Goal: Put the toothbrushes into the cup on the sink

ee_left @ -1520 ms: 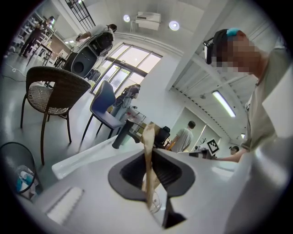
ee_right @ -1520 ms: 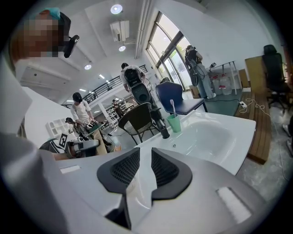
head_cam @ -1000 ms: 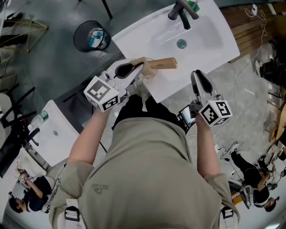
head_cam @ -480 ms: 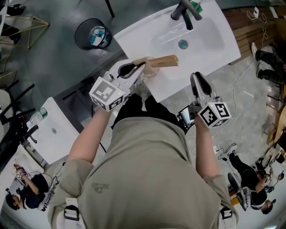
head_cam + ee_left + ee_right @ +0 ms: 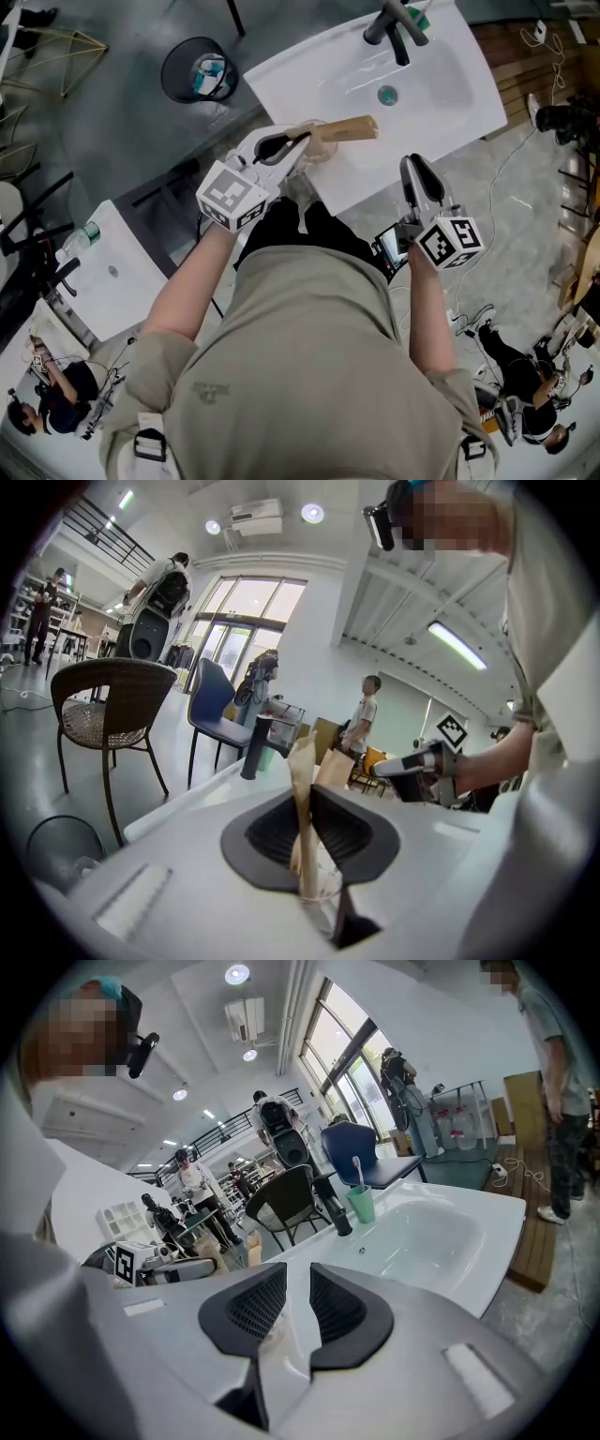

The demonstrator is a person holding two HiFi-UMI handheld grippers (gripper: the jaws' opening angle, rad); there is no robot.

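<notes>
My left gripper [image 5: 300, 141] is shut on a flat brown cardboard toothbrush package [image 5: 342, 129], which sticks out over the front left corner of the white sink [image 5: 309, 70]. In the left gripper view the package [image 5: 303, 789] stands upright between the black pads of that gripper [image 5: 307, 827], with a bit of clear plastic at its base. The green cup [image 5: 419, 13] stands behind the black faucet [image 5: 392, 28]; it holds a toothbrush [image 5: 356, 1174]. My right gripper [image 5: 417, 167] hovers at the sink's front edge with nothing between its jaws [image 5: 291, 1302], which stand a little apart.
A black waste bin [image 5: 199, 70] stands on the floor left of the sink. A second white sink unit [image 5: 112, 277] is at the lower left. A wicker chair [image 5: 108, 714] and a blue chair stand beyond the sink; several people are about.
Almost nothing: the head view drifted slightly, and both grippers keep their places with the package still held.
</notes>
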